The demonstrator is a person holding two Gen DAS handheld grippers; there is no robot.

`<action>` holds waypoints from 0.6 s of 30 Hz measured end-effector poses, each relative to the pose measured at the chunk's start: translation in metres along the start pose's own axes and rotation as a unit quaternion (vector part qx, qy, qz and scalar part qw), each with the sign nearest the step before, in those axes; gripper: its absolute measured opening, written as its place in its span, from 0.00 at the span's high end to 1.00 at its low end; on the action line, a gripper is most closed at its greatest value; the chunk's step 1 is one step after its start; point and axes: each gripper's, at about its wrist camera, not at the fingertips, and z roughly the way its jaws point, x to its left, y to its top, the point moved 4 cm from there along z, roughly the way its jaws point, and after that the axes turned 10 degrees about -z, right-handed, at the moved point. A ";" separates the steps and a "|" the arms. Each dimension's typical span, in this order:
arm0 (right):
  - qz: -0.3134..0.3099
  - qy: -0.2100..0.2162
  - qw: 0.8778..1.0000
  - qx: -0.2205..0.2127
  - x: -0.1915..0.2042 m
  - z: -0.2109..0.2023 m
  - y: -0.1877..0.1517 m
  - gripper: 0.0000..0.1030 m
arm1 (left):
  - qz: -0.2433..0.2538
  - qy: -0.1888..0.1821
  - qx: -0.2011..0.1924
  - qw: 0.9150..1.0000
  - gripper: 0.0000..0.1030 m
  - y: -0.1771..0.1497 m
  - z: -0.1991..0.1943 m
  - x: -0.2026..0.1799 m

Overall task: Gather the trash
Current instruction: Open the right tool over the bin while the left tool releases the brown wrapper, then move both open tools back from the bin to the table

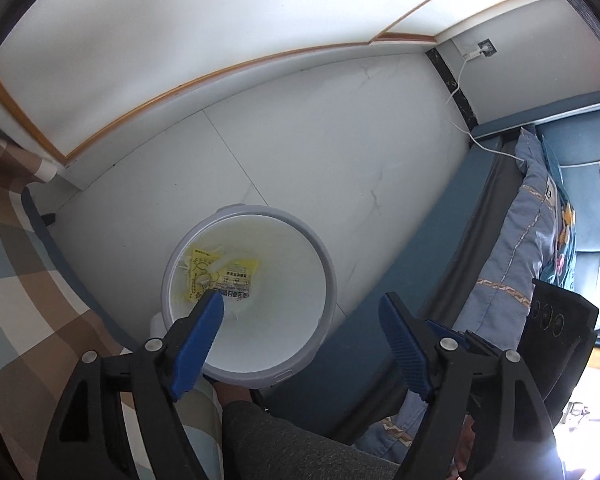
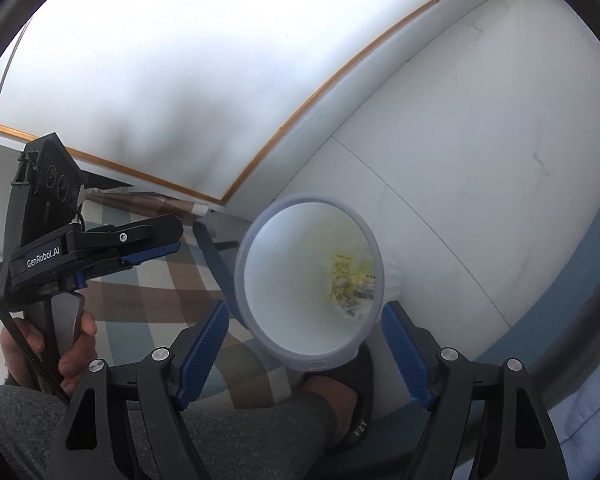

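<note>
Nearest, the left gripper (image 1: 302, 304) has its blue fingers (image 1: 202, 328) spread wide with nothing between them, poised over the white bin (image 1: 324, 280), and the right gripper (image 2: 305, 314) is just as wide and empty, its fingers either side of the bin's near rim without touching it. Down in the bin, toward ten o'clock in the left wrist view, lies a yellow printed wrapper (image 1: 220, 276). Beyond it the pale tiled floor (image 1: 320, 140) runs to a white wall (image 1: 160, 40), with a checked cloth (image 1: 16, 260) at nine o'clock and a blue sofa (image 1: 588, 200) at three.
</note>
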 end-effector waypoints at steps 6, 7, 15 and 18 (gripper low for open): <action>-0.009 -0.004 1.000 -0.002 0.009 -0.003 -0.002 0.20 | -0.019 0.024 -0.037 0.999 0.21 -0.007 -0.018 0.014; -0.009 -0.005 1.000 -0.003 0.010 -0.004 -0.002 0.20 | -0.016 0.030 -0.043 0.998 0.21 -0.009 -0.021 0.014; -0.023 0.000 1.000 -0.017 0.027 -0.018 0.002 0.19 | 0.022 0.077 -0.087 0.993 0.21 -0.023 -0.036 0.006; -0.023 0.006 0.999 -0.026 0.034 -0.030 0.003 0.19 | 0.029 0.087 -0.102 0.991 0.21 -0.026 -0.047 0.008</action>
